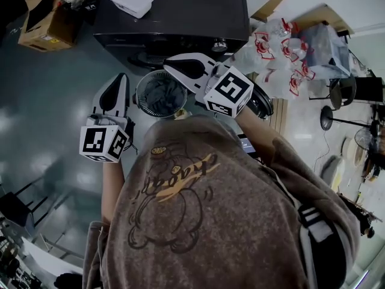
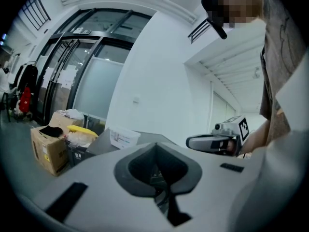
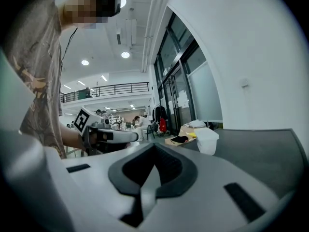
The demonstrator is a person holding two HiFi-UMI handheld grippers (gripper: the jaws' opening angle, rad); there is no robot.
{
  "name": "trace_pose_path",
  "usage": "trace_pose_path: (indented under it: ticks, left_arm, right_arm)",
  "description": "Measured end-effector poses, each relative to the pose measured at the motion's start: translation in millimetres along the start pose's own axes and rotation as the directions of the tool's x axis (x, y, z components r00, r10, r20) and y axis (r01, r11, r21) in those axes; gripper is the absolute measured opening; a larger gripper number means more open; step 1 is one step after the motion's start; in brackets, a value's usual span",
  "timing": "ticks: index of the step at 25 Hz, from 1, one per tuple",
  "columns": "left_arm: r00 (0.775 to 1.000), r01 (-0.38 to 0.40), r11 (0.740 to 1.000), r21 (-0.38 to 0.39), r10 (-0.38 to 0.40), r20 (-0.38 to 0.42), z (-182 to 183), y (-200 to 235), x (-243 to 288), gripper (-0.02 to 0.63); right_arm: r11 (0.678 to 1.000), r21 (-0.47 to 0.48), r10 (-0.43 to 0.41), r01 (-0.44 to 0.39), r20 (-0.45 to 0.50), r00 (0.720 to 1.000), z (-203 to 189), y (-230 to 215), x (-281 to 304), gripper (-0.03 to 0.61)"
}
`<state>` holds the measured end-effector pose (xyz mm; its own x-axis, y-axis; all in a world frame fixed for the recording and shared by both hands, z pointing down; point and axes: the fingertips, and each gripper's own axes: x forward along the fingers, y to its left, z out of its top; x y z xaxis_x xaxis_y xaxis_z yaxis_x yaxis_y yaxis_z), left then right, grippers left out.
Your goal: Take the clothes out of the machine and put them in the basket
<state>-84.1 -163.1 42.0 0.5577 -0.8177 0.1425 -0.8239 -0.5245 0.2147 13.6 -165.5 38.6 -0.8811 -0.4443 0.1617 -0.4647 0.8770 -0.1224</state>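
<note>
**Both tools empty beside a loaded basket**

Head view: left gripper [image 1: 122,78] and right gripper [image 1: 172,66] flank the basket [image 1: 139,96] in front of the machine [image 1: 174,11]; clothes [image 1: 161,95] lie in the basket; drum hidden.
Left gripper view: jaws together, nothing between.
Right gripper view: same.
I judge this either mid-unloading or finished; I'd need to see the drum to tell.

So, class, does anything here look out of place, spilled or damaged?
Nothing looks spilled or broken. The one untidy spot is the heap of clear plastic bags piled loosely beside the dark machine, on the right of the head view.
</note>
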Motion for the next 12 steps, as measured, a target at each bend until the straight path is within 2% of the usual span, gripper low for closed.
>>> trace_pose_path:
  ticks: [4, 12]
  left_arm:
    - [1.0, -0.014, 1.0, -0.01, 0.014, 0.0, 0.1, 4.2, -2.3, 0.007]
    - [1.0, -0.029, 0.999, -0.022, 0.029, -0.007, -2.1, 5.0, -3.4, 0.008]
  right_arm:
    - [1.0, -0.004, 0.017, -0.018, -0.014, 1.0, -0.5, 2.2, 4.4, -0.003]
    - [1.0, -0.007, 0.002, -0.002, -0.018, 1.0, 0.0, -6.1, 5.7, -0.003]
